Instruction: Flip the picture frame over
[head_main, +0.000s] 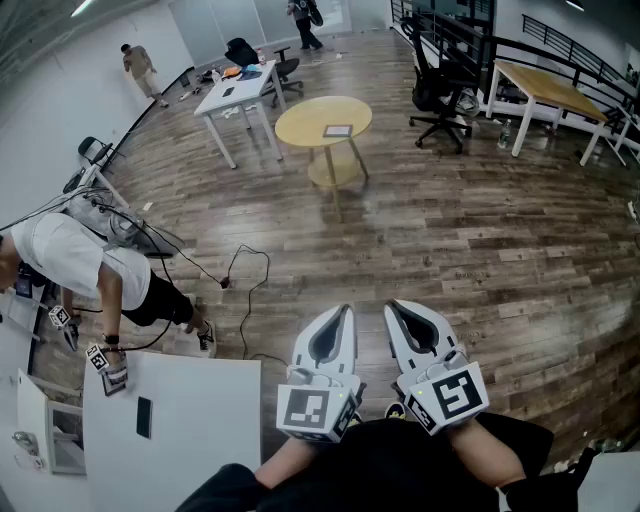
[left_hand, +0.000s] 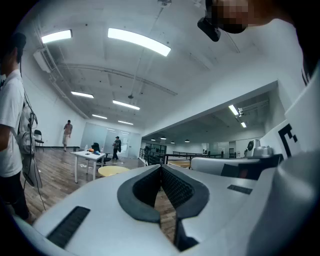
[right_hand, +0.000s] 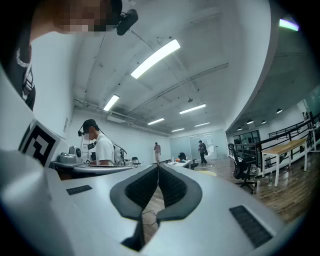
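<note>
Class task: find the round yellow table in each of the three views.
Head view: round yellow table, upper centre.
Left gripper view: table left of the jaw tips.
Right gripper view: table, small, right of the jaw tips.
Shared landmark: the white table beside it.

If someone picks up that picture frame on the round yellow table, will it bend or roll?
Probably neither. The picture frame looks like a flat rectangle with straight edges, so it is likely stiff and won't roll. It lies flat on the round table, so a push would probably slide it. It is too far off to see any glass.
</note>
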